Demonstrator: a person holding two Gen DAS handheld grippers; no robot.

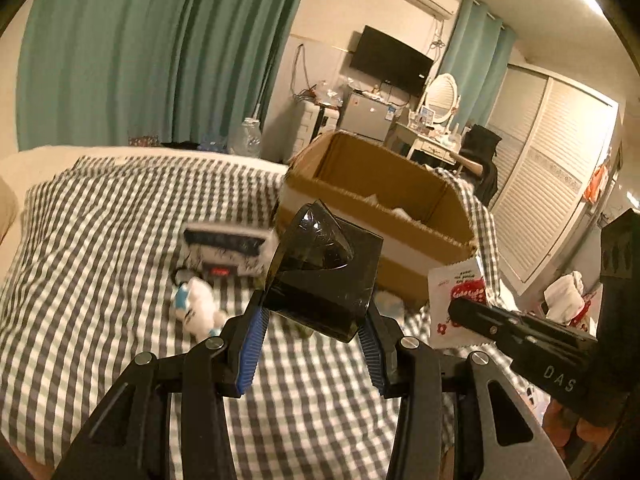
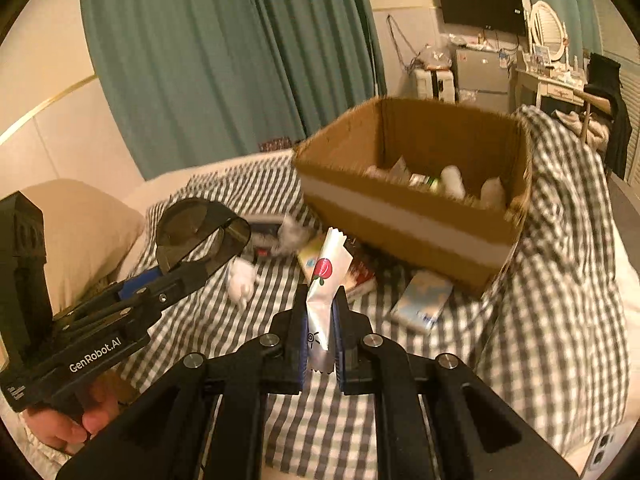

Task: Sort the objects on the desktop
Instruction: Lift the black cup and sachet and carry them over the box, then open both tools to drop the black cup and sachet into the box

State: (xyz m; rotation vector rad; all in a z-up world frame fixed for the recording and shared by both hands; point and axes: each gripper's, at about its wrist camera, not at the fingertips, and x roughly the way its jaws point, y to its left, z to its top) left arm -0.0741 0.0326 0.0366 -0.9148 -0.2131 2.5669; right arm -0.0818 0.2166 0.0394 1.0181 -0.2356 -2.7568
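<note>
I hold my left claw (image 1: pixel 316 320) clamped on a dark plastic container (image 1: pixel 320 276) and my right claw (image 2: pixel 320 320) pinched shut on a white snack packet (image 2: pixel 326 280), both above the checked bed (image 1: pixel 100 240). Carrying step; next, I judge, drop both into the cardboard box (image 2: pixel 400 216) just beyond.

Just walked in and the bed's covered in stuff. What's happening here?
A person is sorting clutter off the checked bedspread with two handheld grippers. The left gripper holds a dark smoky plastic case; the right gripper is shut on a white snack packet. Both are up off the bed, facing the cardboard box, which already holds some items.
</note>
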